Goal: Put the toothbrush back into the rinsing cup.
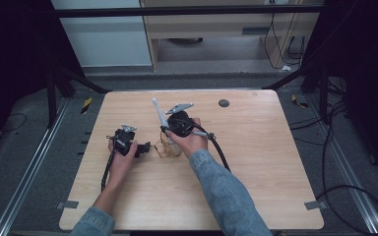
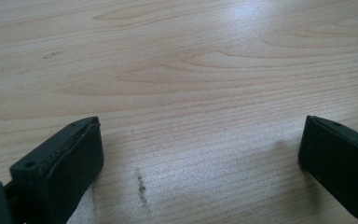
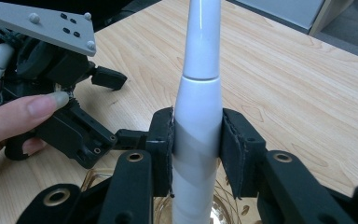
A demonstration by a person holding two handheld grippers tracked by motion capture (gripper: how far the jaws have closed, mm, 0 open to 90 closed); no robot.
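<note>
Above a glass cup (image 3: 228, 205), jaws clamp a white toothbrush (image 3: 198, 93).

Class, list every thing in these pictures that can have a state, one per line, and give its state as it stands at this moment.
Right gripper: shut on the white toothbrush.
White toothbrush: upright, clamped between the pads, lower end inside the glass cup.
Glass cup: clear, standing on the table beneath the right gripper.
Left gripper: open, nothing between its jaws, over bare wood.
Table: bears the cup; a dark round spot near its far edge.
</note>
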